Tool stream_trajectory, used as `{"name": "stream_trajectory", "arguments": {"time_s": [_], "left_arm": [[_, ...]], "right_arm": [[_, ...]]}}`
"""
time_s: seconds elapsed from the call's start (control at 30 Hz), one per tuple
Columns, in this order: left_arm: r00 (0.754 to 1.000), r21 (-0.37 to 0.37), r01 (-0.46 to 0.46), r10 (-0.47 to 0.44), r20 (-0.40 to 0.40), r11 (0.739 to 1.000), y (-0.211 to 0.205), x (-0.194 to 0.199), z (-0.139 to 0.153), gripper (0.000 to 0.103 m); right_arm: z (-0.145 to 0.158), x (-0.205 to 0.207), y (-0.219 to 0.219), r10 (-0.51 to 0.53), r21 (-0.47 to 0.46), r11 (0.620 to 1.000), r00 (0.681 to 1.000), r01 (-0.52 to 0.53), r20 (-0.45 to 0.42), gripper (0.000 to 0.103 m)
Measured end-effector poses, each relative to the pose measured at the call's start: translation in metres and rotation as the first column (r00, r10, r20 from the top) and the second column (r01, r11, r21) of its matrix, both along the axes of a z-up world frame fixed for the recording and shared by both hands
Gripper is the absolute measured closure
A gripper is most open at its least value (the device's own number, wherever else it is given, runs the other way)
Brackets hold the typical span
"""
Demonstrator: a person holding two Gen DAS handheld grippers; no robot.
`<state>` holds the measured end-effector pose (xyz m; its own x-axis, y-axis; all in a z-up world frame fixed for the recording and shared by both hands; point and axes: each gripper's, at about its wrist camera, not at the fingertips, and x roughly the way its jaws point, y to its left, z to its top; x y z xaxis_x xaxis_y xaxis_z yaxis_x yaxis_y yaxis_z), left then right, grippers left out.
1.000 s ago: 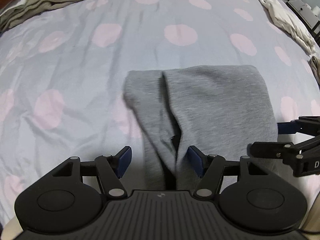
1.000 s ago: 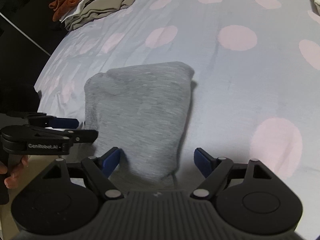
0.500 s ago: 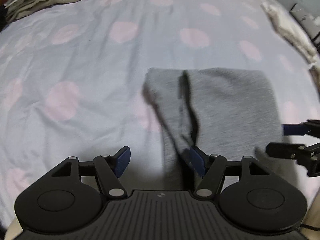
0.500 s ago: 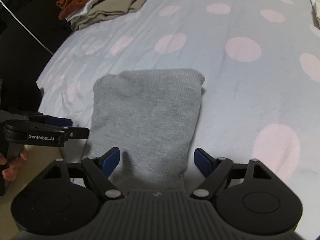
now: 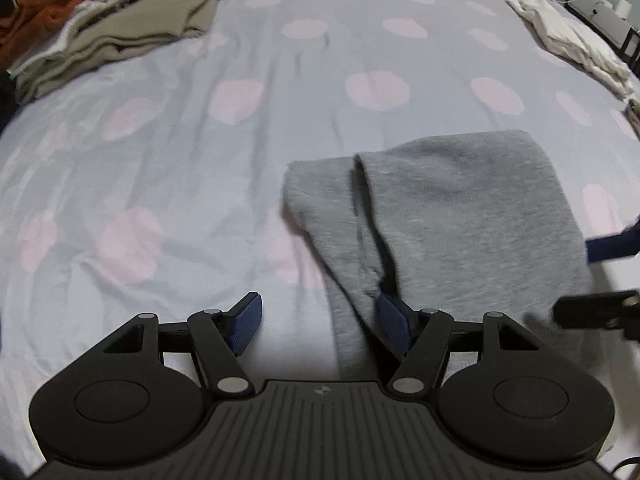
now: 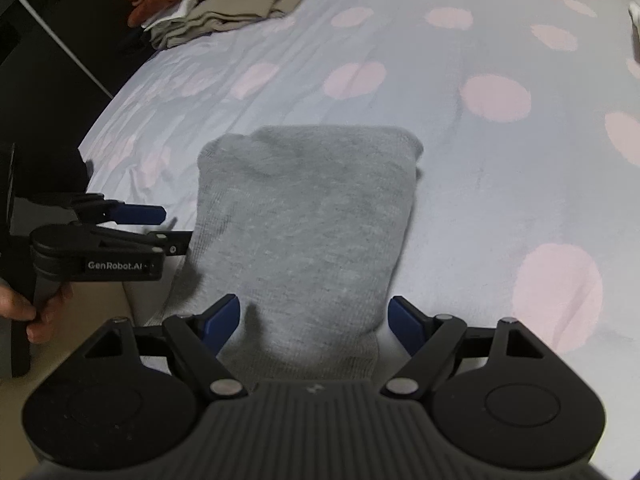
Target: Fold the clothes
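The folded grey garment (image 5: 460,216) lies at the bed's (image 5: 200,140) near edge. A second ago it sat between the left gripper's (image 5: 320,320) parted jaws; now it sits right of them. The right gripper (image 6: 314,320) stays apart, straddling it.

Two matching handheld grippers, all matte black plastic. The left gripper (image 5: 318,322) has a ribbed central body with a small round emblem, two large round discs on either side, angular linkage arms joined by silver pivot screws, and blue ribbed fingertip pads (image 5: 244,326). The right gripper (image 6: 314,318) looks identical. Seen sidelong, the left one carries white "GenRobot.AI" lettering and a black handle.
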<state>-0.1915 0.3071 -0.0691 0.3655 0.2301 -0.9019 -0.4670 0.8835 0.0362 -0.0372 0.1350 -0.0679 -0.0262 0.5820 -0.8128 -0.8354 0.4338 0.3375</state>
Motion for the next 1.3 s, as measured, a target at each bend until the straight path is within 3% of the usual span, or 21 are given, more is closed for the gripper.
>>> {"name": "stream_trajectory", "arguments": {"time_s": [0.03,0.1,0.17,0.23,0.3,0.4,0.53,0.63,0.77,1.0,1.2,1.23,1.3], "left_arm": [[1.000,-0.026,0.005,-0.005,0.001,1.000,0.002,0.001,-0.002,0.041],[1.000,-0.075,0.021,-0.021,-0.004,0.997,0.001,0.005,-0.009,0.053],[1.000,-0.088,0.022,-0.022,-0.002,0.996,0.000,0.007,-0.012,0.055],[1.000,-0.091,0.019,-0.019,0.007,0.996,0.000,0.006,-0.013,0.058],[1.000,-0.102,0.025,-0.024,0.018,0.995,-0.001,0.005,-0.013,0.068],[0.999,-0.120,0.030,-0.026,0.034,0.992,-0.003,0.004,-0.013,0.079],[0.999,-0.126,0.024,-0.018,0.048,0.992,-0.005,0.002,-0.012,0.084],[0.998,-0.143,0.017,-0.009,0.056,0.990,-0.001,-0.001,-0.012,0.085],[0.998,-0.158,0.011,-0.002,0.061,0.987,0.004,-0.003,-0.013,0.085],[0.998,-0.160,0.012,-0.002,0.063,0.987,0.005,-0.003,-0.013,0.086],[0.998,-0.166,0.011,0.001,0.069,0.986,0.006,-0.005,-0.014,0.089],[0.998,-0.166,0.011,0.001,0.070,0.986,0.005,-0.005,-0.015,0.089],[0.998,-0.161,0.012,0.000,0.070,0.987,0.004,-0.005,-0.015,0.090]], "right_arm": [[0.005,-0.002,0.000,0.014,0.019,1.000,1.000,-0.014,0.023,0.020],[0.017,-0.005,0.005,0.062,0.064,0.996,0.994,-0.068,0.086,0.020],[0.029,-0.007,0.012,0.122,0.106,0.985,0.980,-0.140,0.160,0.020],[0.037,-0.004,0.028,0.224,0.125,0.960,0.954,-0.251,0.199,0.020],[0.042,0.000,0.046,0.342,0.138,0.916,0.914,-0.376,0.219,0.020],[0.044,0.009,0.081,0.535,0.115,0.812,0.808,-0.572,0.247,0.020],[0.046,0.024,0.123,0.738,0.045,0.634,0.621,-0.772,0.266,0.020],[0.043,0.033,0.150,0.841,0.000,0.508,0.496,-0.861,0.218,0.021],[0.032,0.029,0.175,0.916,-0.098,0.383,0.364,-0.919,0.169,0.028],[0.015,0.018,0.193,0.969,-0.189,0.245,0.238,-0.951,0.062,0.033],[0.002,0.010,0.200,0.986,-0.253,0.168,0.164,-0.953,0.034,0.070],[0.002,0.008,0.200,0.987,-0.256,0.160,0.154,-0.953,0.042,0.081],[0.002,0.006,0.200,0.989,-0.261,0.144,0.133,-0.954,0.057,0.088]]}}
